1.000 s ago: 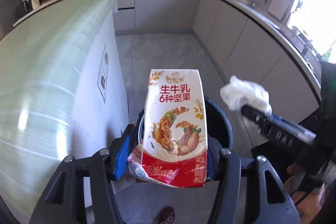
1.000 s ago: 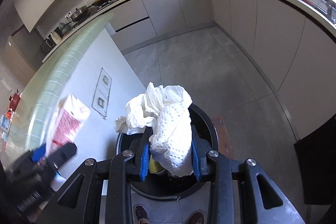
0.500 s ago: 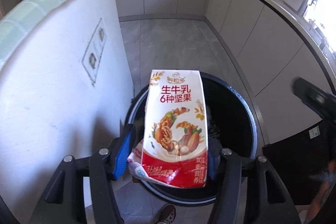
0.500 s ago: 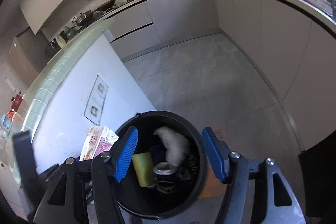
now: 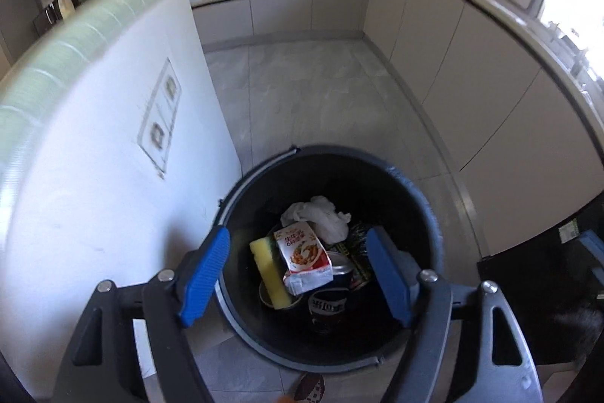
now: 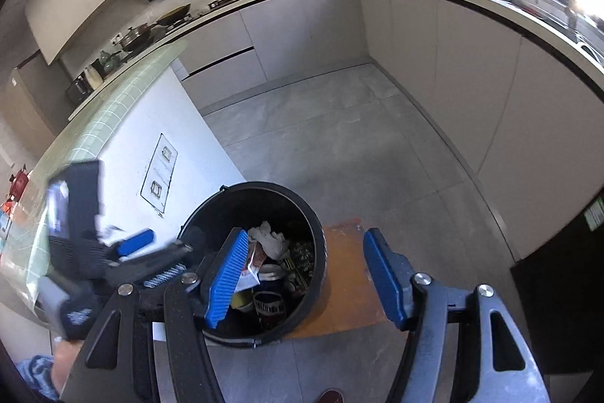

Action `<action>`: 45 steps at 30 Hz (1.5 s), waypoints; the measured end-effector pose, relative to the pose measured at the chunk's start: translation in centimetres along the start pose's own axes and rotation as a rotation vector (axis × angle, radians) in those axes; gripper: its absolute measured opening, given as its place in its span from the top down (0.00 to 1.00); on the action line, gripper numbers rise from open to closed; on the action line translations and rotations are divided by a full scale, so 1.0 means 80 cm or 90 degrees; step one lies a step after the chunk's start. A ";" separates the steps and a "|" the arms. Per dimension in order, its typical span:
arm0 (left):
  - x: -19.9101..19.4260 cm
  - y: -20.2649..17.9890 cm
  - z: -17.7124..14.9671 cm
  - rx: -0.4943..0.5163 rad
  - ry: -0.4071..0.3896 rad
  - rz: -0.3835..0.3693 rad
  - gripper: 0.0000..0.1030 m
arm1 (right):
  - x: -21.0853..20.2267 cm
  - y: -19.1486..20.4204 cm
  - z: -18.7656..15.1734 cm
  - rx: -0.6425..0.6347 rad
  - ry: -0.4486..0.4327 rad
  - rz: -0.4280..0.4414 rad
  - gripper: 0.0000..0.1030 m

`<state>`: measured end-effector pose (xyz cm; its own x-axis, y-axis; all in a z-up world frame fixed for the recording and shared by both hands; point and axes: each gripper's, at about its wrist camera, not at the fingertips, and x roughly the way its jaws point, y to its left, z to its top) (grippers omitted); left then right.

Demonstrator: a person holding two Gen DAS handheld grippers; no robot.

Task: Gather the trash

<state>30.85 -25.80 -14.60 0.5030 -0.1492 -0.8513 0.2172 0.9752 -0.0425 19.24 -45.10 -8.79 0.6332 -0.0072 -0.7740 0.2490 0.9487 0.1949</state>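
Down inside the black bin (image 5: 422, 214) lie the milk carton (image 5: 304, 259), the crumpled paper towel (image 5: 324, 218), a yellow sponge (image 5: 268, 270) and a can (image 5: 327, 304). My left claw (image 5: 296, 276) hangs over the bin, its jaws opening with nothing between them. My right claw (image 6: 302, 278) stands apart and empty beside the bin. I judge both drops done; whether more trash waits on the table (image 6: 124, 101) I cannot tell.

My left tool (image 5: 296, 278) is opening and has released the milk carton (image 5: 304, 257), which now lies in the bin (image 5: 415, 184). My right tool (image 6: 307, 280) has dropped the paper towel (image 5: 321, 216) there too.
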 end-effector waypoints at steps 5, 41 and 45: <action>-0.104 0.035 -0.024 -0.024 -0.043 -0.038 0.26 | -0.065 0.034 -0.026 -0.002 -0.019 -0.005 0.36; -0.493 0.189 -0.281 -0.097 -0.258 0.111 0.08 | -0.454 0.262 -0.243 -0.135 -0.227 -0.019 0.12; -0.492 0.180 -0.281 -0.092 -0.257 0.112 0.08 | -0.453 0.250 -0.240 -0.130 -0.227 -0.017 0.12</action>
<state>-4.65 -2.22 6.56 0.8136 -0.0031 -0.5815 -0.0048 0.9999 -0.0121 -12.83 -19.75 11.61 0.8513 -0.1079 -0.5135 0.1412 0.9896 0.0263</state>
